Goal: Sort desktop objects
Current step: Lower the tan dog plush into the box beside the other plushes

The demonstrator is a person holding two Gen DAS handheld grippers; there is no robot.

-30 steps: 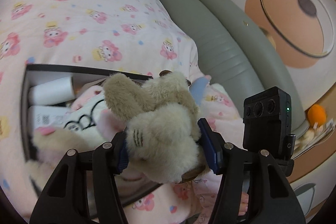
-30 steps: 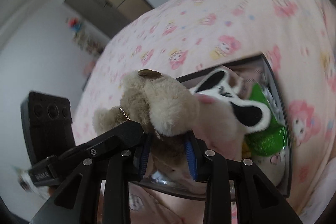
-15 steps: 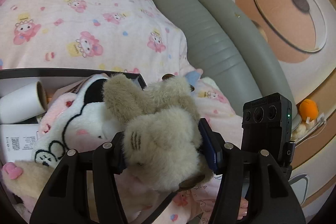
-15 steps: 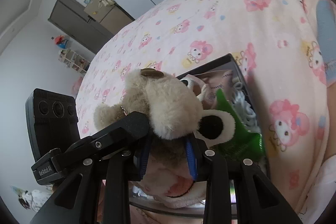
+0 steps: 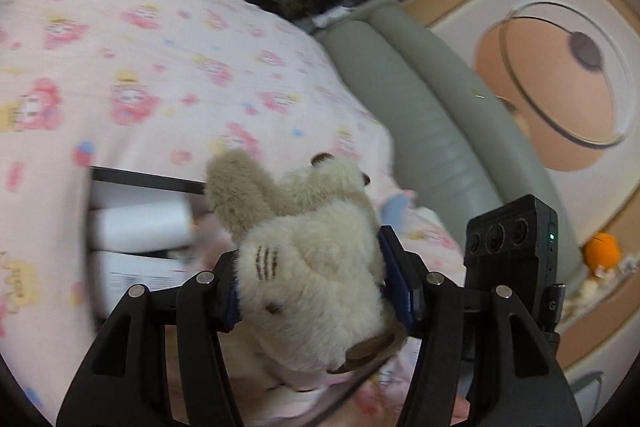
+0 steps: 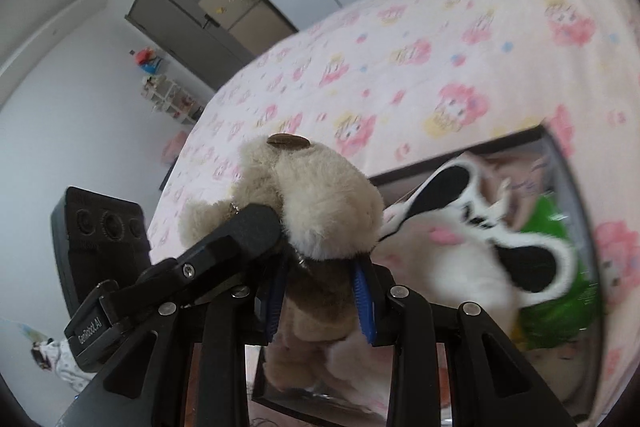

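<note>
A beige plush bear (image 5: 312,267) is held between both grippers above a dark-rimmed box (image 6: 460,153) on the pink bedspread. My left gripper (image 5: 316,287) is shut on the bear's head. My right gripper (image 6: 320,299) is shut on the bear's lower body (image 6: 320,223). The left gripper's finger (image 6: 240,231) shows in the right wrist view, pressed against the bear. The box holds a white plush with black ears (image 6: 460,227), a green packet (image 6: 560,299), a white roll (image 5: 140,227) and a white carton (image 5: 136,275).
The pink patterned bedspread (image 5: 160,67) surrounds the box. A grey padded headboard (image 5: 420,107) runs along the right. An orange toy (image 5: 602,251) lies on the floor beyond it. A dark cabinet (image 6: 192,23) and a shelf (image 6: 168,95) stand by the far wall.
Both grippers have swung with the bear over the box, so the view of the box shifted. The white plush is now hidden behind the bear in the left wrist view. Both grips are unchanged.
</note>
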